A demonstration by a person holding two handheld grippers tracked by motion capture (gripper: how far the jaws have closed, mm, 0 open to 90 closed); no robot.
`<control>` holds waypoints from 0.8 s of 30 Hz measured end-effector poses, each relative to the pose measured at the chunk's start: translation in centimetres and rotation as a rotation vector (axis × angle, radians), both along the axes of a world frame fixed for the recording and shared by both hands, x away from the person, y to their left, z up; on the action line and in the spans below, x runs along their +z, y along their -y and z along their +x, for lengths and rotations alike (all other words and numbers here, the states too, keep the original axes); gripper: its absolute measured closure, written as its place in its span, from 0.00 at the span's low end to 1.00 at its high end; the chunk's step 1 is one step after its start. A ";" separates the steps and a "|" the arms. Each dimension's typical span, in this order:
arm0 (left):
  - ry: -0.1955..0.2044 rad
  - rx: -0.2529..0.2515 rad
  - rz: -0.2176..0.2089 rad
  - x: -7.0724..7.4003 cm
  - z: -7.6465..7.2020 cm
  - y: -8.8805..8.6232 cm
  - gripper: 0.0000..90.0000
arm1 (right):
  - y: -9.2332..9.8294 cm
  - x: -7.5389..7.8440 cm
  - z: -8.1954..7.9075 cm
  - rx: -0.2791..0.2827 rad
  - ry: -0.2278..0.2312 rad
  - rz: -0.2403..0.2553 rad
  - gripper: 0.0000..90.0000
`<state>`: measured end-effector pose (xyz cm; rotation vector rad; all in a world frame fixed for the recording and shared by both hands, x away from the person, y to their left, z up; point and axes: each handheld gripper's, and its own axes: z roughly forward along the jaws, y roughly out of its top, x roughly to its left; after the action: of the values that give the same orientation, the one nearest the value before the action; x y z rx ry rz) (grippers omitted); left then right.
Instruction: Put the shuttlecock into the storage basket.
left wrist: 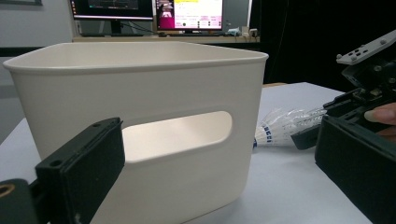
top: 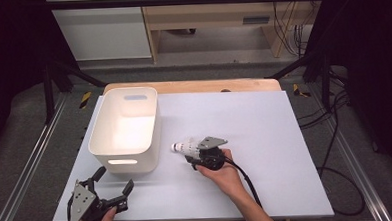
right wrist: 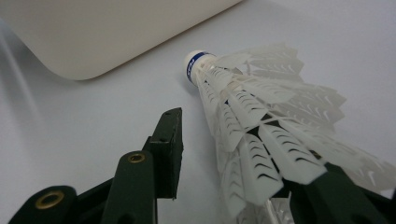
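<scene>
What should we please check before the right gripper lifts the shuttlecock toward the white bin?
1. Shuttlecock between the right gripper jaws: ok.
2. Both pads pressing on the feathers: not ok; a gap shows beside the left jaw in the right gripper view.
3. White bin upright with its top open: ok.
4. Left gripper open, apart from the bin: ok.
5. Table path to the bin free: ok.

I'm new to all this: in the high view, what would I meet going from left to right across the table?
Left claw → white bin → shuttlecock → right claw, with the person's hand behind it.
</scene>
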<state>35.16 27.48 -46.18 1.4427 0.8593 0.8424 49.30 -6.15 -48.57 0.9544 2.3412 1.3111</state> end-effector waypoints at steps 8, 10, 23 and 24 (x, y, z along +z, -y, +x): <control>-0.001 -0.006 -0.002 0.0 0.0 0.1 0.02 | -0.3 -0.2 0.4 -0.014 0.006 -0.007 0.73; -0.002 -0.008 -0.003 0.0 0.1 0.1 0.02 | -0.4 -0.2 0.5 -0.018 0.010 -0.010 0.78; 0.000 -0.009 -0.004 0.0 0.0 0.1 0.02 | -0.4 -0.1 0.7 -0.014 0.010 -0.007 0.91; 0.000 -0.010 -0.004 0.0 0.0 0.1 0.02 | -0.4 0.0 0.7 -0.012 0.011 -0.005 0.91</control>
<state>35.19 27.39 -46.20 1.4426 0.8523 0.8331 49.98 -5.76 -48.61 0.9562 2.3262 1.3023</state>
